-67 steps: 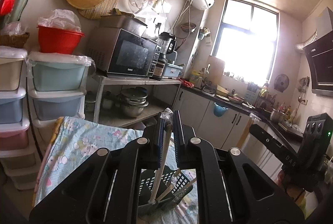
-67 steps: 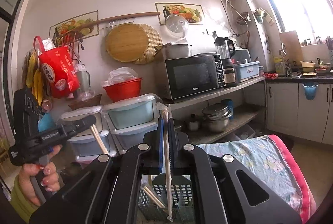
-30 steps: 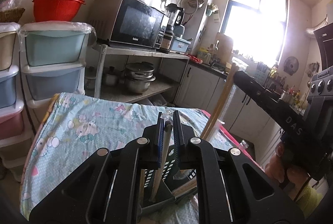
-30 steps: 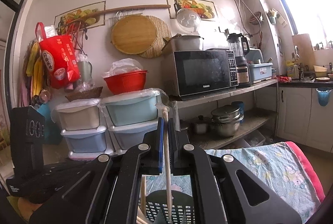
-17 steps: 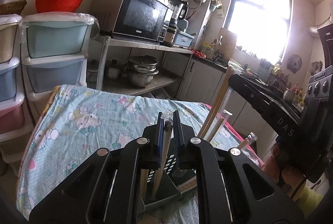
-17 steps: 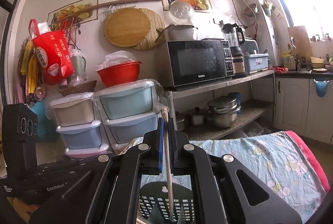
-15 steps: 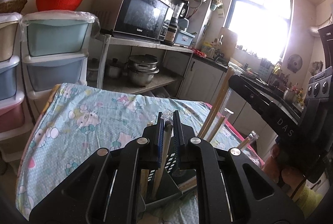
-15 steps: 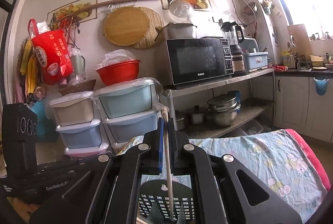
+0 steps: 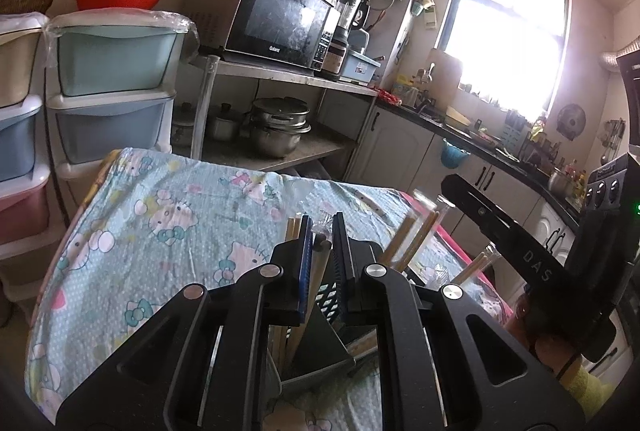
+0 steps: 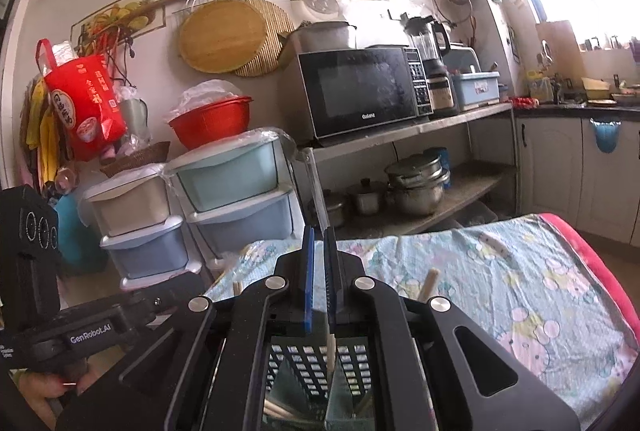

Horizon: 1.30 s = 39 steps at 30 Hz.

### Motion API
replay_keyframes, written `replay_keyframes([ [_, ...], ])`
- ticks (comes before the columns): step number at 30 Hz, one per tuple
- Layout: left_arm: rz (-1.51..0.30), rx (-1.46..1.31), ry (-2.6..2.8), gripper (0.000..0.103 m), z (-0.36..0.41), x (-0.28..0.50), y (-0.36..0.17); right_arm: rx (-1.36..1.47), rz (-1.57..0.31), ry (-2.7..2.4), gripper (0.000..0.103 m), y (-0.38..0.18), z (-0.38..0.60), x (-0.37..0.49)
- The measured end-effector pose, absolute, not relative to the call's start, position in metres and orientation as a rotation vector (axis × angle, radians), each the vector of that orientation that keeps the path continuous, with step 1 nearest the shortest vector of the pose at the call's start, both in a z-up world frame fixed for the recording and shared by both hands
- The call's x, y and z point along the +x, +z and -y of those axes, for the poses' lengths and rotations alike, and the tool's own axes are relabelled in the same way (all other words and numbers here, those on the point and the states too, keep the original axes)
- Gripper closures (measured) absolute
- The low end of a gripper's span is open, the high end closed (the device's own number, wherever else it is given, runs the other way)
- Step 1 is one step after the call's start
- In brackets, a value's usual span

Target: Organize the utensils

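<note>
My left gripper [image 9: 320, 231] is shut on a plastic-wrapped pair of wooden chopsticks [image 9: 316, 271] whose lower end stands inside the dark slotted utensil holder [image 9: 324, 335]. Other chopsticks [image 9: 412, 235] lean in the holder to the right. My right gripper [image 10: 319, 243] is shut on another wrapped chopstick [image 10: 330, 347], its tip down in the same holder [image 10: 316, 371]. The right gripper also shows in the left wrist view [image 9: 520, 255], just right of the holder. The left gripper also shows in the right wrist view [image 10: 92, 327], at lower left.
The holder stands on a table under a blue cartoon-print cloth [image 9: 168, 223]. Stacked plastic drawers [image 10: 236, 191] and a steel rack with a microwave [image 10: 360, 91] and pots [image 9: 280, 123] stand behind it. Kitchen cabinets [image 9: 404, 151] run along the right wall.
Both grippers have come lower and tilted down toward the table. The chopsticks they hold have sunk deeper into the holder. Both stay shut.
</note>
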<state>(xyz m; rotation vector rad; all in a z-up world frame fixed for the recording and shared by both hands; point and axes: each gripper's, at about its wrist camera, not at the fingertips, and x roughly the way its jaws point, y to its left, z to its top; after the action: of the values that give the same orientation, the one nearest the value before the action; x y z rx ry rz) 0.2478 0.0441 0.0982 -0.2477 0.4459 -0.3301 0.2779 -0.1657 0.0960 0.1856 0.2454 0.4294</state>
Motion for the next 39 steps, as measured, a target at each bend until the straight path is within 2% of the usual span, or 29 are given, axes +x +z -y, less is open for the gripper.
replay_keyframes([
  [3, -0.450, -0.248, -0.328, 0.097, -0.044, 0.246, 0.096, 0.188, -0.250, 0.417, 0.084, 0.093, 0.170, 0.273],
  [8, -0.452, -0.256, -0.321, 0.097, -0.046, 0.243, 0.094, 0.186, -0.256, 0.404, 0.079, 0.092, 0.177, 0.264],
  [10, -0.454, -0.262, -0.316, 0.093, -0.048, 0.242, 0.094, 0.182, -0.263, 0.399, 0.077, 0.091, 0.178, 0.260],
  [12, -0.457, -0.274, -0.312, 0.083, -0.050, 0.240, 0.093, 0.180, -0.271, 0.393, 0.075, 0.091, 0.179, 0.258],
  [22, -0.449, -0.318, -0.291, 0.050, -0.061, 0.228, 0.092, 0.194, -0.311, 0.372, 0.067, 0.085, 0.189, 0.251],
  [26, -0.436, -0.324, -0.279, 0.030, -0.064, 0.221, 0.094, 0.192, -0.307, 0.375, 0.063, 0.087, 0.190, 0.246],
  [30, -0.430, -0.329, -0.265, 0.017, -0.067, 0.215, 0.095, 0.179, -0.305, 0.377, 0.058, 0.089, 0.190, 0.240],
  [35, -0.419, -0.331, -0.249, 0.011, -0.070, 0.206, 0.097, 0.169, -0.297, 0.376, 0.047, 0.092, 0.191, 0.231],
  [39, -0.410, -0.335, -0.234, 0.011, -0.073, 0.198, 0.099, 0.173, -0.287, 0.388, 0.040, 0.095, 0.192, 0.223],
])
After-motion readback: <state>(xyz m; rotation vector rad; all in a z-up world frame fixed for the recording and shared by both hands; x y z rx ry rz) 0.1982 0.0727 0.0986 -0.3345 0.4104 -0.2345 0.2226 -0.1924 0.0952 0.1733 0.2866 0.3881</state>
